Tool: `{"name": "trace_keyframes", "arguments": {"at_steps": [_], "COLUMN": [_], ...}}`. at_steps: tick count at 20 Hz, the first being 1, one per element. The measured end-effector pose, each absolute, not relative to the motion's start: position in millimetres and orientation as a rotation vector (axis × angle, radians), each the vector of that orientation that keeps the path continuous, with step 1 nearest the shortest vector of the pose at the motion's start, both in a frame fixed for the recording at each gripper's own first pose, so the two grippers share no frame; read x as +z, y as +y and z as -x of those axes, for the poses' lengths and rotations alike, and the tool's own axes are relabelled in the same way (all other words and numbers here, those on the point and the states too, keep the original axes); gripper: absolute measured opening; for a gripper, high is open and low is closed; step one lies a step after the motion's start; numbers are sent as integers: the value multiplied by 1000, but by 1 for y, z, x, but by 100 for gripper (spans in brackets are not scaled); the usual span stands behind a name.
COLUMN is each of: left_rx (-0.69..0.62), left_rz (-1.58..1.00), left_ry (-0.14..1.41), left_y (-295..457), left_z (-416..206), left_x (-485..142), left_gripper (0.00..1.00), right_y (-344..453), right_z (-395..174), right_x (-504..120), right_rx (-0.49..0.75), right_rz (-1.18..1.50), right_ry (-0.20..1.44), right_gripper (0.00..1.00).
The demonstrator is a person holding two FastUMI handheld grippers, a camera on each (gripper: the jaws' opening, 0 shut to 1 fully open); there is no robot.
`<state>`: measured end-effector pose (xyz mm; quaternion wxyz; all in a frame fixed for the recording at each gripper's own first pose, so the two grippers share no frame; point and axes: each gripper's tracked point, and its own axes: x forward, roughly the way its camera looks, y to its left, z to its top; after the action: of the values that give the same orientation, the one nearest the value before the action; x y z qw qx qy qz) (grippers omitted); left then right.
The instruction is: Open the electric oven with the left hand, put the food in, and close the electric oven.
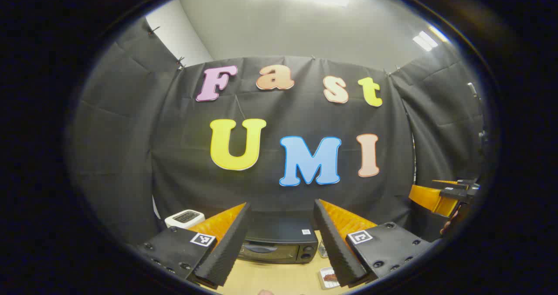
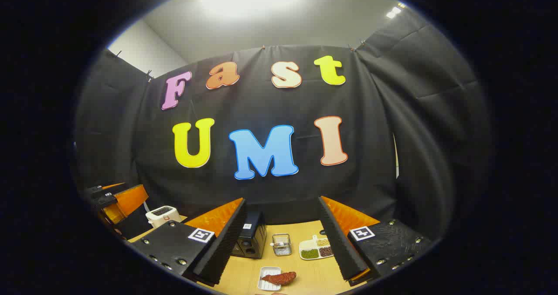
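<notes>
Pale wood forms the tabletop (image 2: pixel 305 277), which sits low in both views, backed by the booth's black cloth wall (image 2: pixel 383 125) with a white ceiling and bright light panels above. Small square code stickers sit on the gripper bodies and on the oven's top, too small to read; no brand name is legible. In the left gripper view the left gripper (image 1: pixel 279 238) is spread wide, nothing between its fingers, and the electric oven (image 1: pixel 279 242), dark with its door closed, lies straight ahead at 12 o'clock in the gap between them. A white toaster (image 1: pixel 184 218) stands at about 10 o'clock of the oven. The food (image 2: pixel 279 278), a reddish-brown piece, lies on a small white tray (image 2: pixel 265 273) on the table; in the right gripper view it sits at 6 o'clock, near and just below the spread, empty right gripper (image 2: pixel 281 242). From there the oven is at 11 o'clock, a small wire holder (image 2: pixel 281 244) at 12 o'clock, and a divided dish (image 2: pixel 316 248) of beans at 1 o'clock.
</notes>
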<state>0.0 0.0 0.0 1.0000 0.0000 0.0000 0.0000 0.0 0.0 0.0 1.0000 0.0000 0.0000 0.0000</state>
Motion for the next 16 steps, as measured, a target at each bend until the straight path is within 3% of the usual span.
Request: {"name": "trace_keyframes", "arguments": {"at_steps": [7,8,11,12,14,16], "left_rx": [-49,-51,-52,-54,-58,-59], "left_rz": [5,7,20,20,18,19], "left_ry": [-9,-16,-29,-30,-30,-20], "left_y": [21,24,29,30,30,32], "left_z": [-20,-21,-26,-27,-29,-33], "left_x": [6,8,12,12,10,5], "left_gripper": [98,94,98,91,98,95], "right_y": [17,19,22,24,24,23], "right_z": [-5,-6,-7,-7,-9,-11], "right_x": [9,10,15,16,15,13], "right_rx": [-43,-46,-50,-49,-47,-48], "right_rz": [15,16,20,26,43,45], "right_ry": [-28,-26,-38,-41,-41,-36], "right_gripper": [97,97,97,97,97,97]}}
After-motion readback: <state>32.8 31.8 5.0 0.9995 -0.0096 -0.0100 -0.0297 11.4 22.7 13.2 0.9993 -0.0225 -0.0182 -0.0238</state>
